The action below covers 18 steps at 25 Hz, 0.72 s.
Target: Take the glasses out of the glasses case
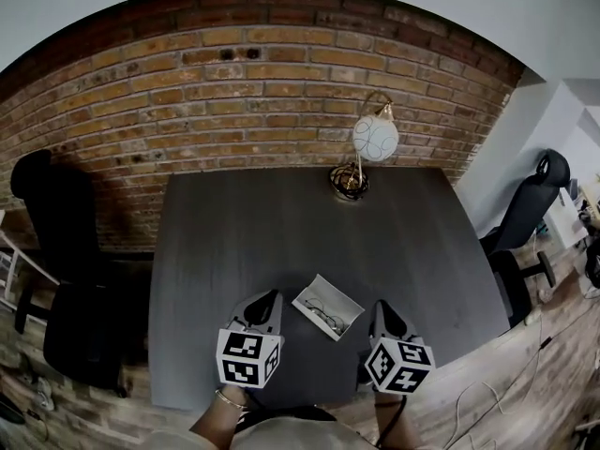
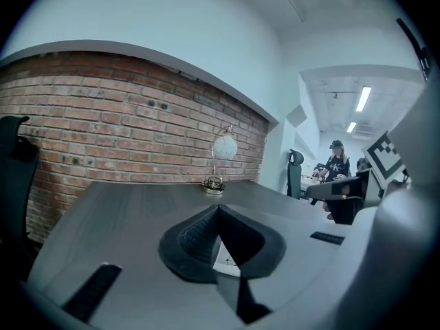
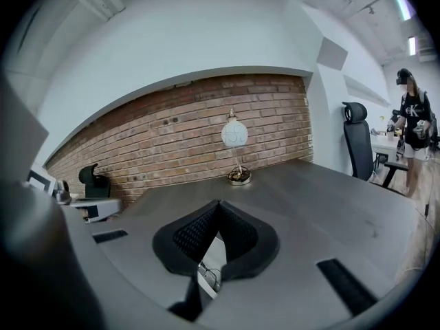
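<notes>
A white glasses case (image 1: 328,307) lies open on the dark grey table (image 1: 281,223) near its front edge, with thin-framed glasses (image 1: 325,318) inside. My left gripper (image 1: 273,295) hovers just left of the case, its jaws closed tip to tip with nothing between them. My right gripper (image 1: 382,306) is just right of the case, also shut and empty. In the left gripper view the gripper (image 2: 218,208) hides most of the case (image 2: 225,260). In the right gripper view a strip of the case (image 3: 210,256) and the glasses (image 3: 212,276) shows below the shut gripper (image 3: 219,203).
A globe lamp (image 1: 373,141) on a brass base stands at the table's far edge by the brick wall. A black chair (image 1: 66,279) is left of the table, another (image 1: 525,214) at the right. A person (image 3: 414,115) stands far off to the right.
</notes>
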Tool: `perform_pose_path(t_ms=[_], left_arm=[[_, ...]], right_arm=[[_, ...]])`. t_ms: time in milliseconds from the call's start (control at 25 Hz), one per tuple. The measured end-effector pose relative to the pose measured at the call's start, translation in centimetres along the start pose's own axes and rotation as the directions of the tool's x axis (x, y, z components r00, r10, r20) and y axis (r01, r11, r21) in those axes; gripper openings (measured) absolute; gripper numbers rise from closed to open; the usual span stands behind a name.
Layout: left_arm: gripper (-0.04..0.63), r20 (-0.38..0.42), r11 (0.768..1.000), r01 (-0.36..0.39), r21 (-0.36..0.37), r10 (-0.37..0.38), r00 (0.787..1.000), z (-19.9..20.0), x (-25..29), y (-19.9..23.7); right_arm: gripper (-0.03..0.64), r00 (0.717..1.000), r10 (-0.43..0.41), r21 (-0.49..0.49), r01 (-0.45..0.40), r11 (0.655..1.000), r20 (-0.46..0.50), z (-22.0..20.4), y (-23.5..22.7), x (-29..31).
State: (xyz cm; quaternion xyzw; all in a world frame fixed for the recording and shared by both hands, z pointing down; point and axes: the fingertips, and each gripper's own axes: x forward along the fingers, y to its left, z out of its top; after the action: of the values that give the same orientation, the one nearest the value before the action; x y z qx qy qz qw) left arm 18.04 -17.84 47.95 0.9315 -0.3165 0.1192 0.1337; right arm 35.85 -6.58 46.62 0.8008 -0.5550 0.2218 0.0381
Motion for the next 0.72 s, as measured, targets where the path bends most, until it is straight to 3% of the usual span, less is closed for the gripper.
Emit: perform_pose_path(t_ms=[360, 720], left_arm=[[0.017, 0.009, 0.999, -0.038, 0.006, 0.038, 0.999, 0.0, -0.5, 0.3], [0.017, -0.014, 0.998, -0.069, -0.005, 0.069, 0.998, -1.4, -0.7, 0.6]], right_arm=[[0.032, 0.998, 0.059, -0.015, -0.059, 0.998, -0.02, -0.5, 0.9, 0.9], [0.034, 0.982, 0.156, -0.084, -0.165, 0.983, -0.107, -2.1, 2.3, 2.1]])
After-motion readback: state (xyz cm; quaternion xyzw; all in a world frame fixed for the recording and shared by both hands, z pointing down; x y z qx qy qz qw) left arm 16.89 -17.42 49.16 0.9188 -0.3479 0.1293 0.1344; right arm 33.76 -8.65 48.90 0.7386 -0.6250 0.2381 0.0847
